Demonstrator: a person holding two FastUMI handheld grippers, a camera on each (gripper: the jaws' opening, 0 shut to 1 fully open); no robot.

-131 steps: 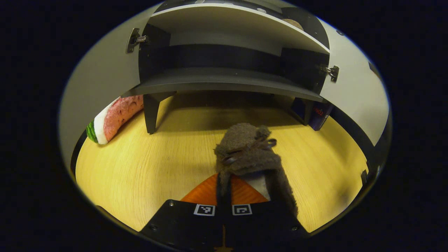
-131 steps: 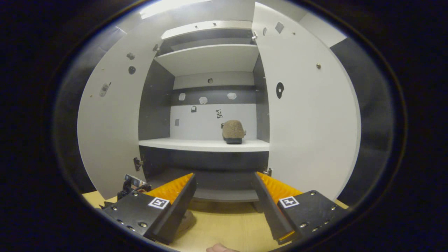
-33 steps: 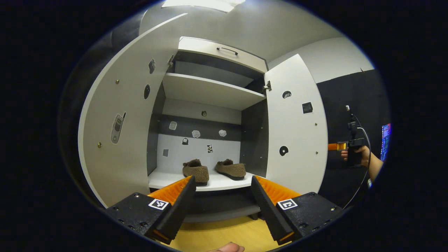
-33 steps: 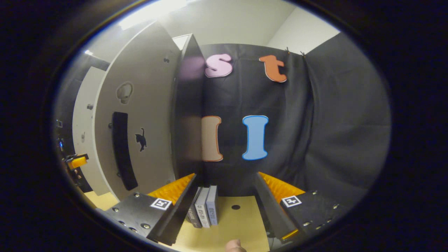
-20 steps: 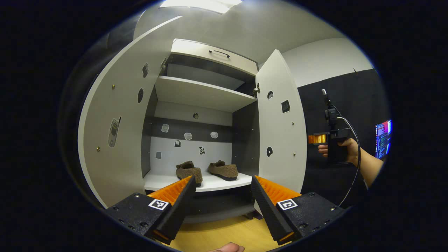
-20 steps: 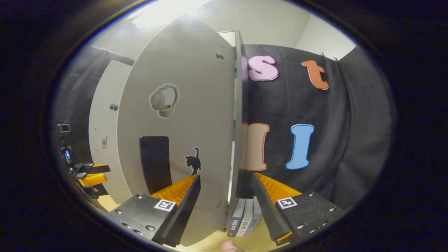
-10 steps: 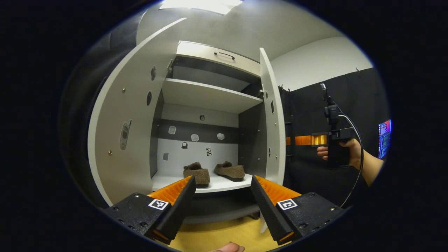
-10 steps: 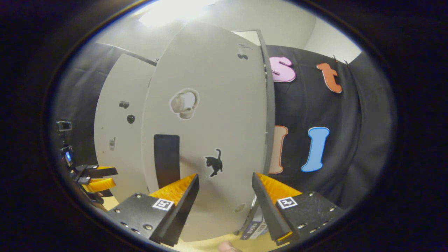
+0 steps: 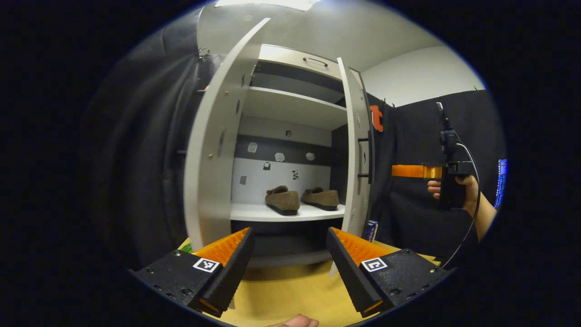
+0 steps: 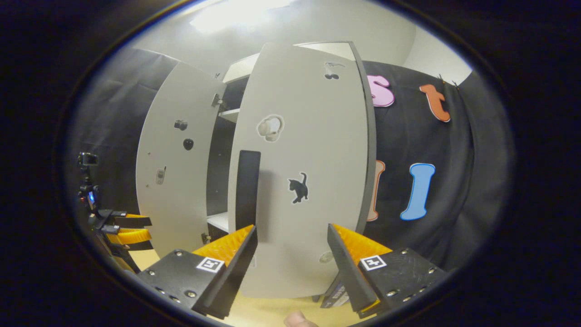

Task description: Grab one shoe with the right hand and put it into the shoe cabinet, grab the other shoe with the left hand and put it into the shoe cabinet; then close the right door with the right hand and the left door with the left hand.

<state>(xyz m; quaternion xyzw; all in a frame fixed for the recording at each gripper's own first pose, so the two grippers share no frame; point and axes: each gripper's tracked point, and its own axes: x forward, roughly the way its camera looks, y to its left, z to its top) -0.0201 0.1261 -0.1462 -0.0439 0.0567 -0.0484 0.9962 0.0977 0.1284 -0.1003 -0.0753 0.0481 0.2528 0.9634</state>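
Left gripper and right gripper jaws both wide apart, empty, touching nothing.

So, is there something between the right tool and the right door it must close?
Nothing visible. The right tool faces the outer side of the right door, with open jaws and only free space between them.

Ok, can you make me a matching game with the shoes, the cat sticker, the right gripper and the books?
Things:
1. shoes
2. cat sticker
3. right gripper
4. books

Places or states:
A. open, facing the right door
B. standing on the table beside the cabinet
C. side by side on a shelf
D. stuck on the right door's outside

Pairs: 1-C, 2-D, 3-A, 4-B
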